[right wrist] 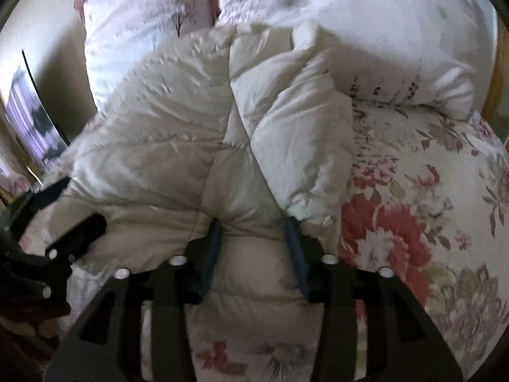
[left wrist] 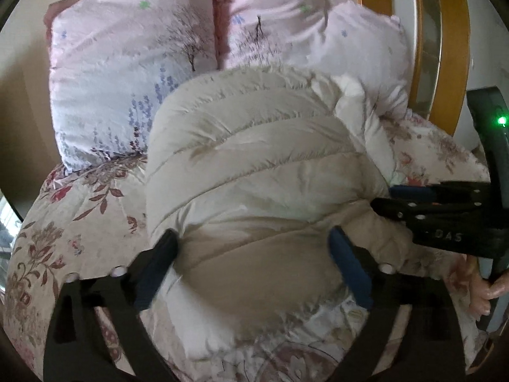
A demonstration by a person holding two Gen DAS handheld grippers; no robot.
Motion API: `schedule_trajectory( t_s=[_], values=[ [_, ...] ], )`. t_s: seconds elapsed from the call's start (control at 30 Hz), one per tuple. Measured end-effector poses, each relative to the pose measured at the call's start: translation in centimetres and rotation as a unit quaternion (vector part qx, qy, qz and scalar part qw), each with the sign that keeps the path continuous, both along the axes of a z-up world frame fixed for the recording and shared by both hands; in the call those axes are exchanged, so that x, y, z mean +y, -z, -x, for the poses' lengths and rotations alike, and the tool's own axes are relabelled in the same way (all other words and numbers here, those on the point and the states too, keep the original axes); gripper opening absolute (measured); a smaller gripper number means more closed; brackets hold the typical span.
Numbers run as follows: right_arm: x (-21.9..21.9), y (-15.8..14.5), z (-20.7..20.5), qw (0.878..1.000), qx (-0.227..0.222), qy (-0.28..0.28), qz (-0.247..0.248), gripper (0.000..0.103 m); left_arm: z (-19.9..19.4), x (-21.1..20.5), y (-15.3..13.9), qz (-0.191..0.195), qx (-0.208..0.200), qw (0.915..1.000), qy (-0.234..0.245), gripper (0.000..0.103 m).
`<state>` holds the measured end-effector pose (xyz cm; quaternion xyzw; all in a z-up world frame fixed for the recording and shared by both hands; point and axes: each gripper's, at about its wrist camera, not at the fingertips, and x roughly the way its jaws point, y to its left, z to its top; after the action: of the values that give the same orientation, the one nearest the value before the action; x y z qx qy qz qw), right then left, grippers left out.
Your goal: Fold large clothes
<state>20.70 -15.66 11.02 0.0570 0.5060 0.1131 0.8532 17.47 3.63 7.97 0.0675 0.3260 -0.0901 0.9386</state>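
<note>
A cream quilted puffer jacket (left wrist: 254,165) lies folded into a bundle on a floral bedspread (left wrist: 63,238). My left gripper (left wrist: 251,242) stands wide open, its blue pads straddling the bundle's near edge without squeezing it. From the right, my right gripper (left wrist: 393,197) reaches onto the jacket's side. In the right wrist view the jacket (right wrist: 165,127) shows a sleeve folded over its middle. The right gripper (right wrist: 254,222) has a puffy fold of the jacket bunched between its pads, which press into the cloth. The left gripper (right wrist: 73,207) shows at the left edge.
Two pink flowered pillows (left wrist: 127,79) (left wrist: 302,31) lean behind the jacket. A wooden bed frame (left wrist: 451,47) rises at the right. A person's hand (left wrist: 477,289) holds the right gripper's handle. Bare bedspread (right wrist: 429,207) lies to the jacket's right.
</note>
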Motion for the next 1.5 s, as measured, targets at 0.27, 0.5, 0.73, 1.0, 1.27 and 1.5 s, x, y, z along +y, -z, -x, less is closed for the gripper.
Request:
schedule_trajectory(
  t_s=[0.27,0.5,0.73,1.0,1.27,1.5],
  values=[
    [-0.3,-4.7,4.7,0.994,-0.099,0.02,0.047,0.101,3.0,2.1,-1.5,0.014,-0.029,0.9974,-0.064,0.102],
    [-0.7,-5.4,7.1,0.993,-0.104,0.035,0.045,0.101,5.2,2.4,-0.8,0.014,-0.012,0.9963,-0.084,0.102],
    [-0.4,-3.3,9.1,0.996,-0.073,0.036,0.029,0.101,6.9,2.7,0.9,0.015,0.02,0.9953,-0.094,0.102],
    [0.1,-0.2,10.4,0.997,-0.04,0.049,0.033,0.101,7.4,2.9,3.2,0.017,0.042,0.9953,-0.085,0.102],
    [0.6,1.0,10.4,0.998,-0.018,0.04,0.053,0.101,7.2,3.4,4.3,0.021,0.055,0.9943,-0.089,0.102],
    [0.3,1.5,10.2,0.998,-0.004,0.042,0.048,0.101,6.5,3.6,4.7,0.027,0.077,0.9926,-0.09,0.102]
  ],
)
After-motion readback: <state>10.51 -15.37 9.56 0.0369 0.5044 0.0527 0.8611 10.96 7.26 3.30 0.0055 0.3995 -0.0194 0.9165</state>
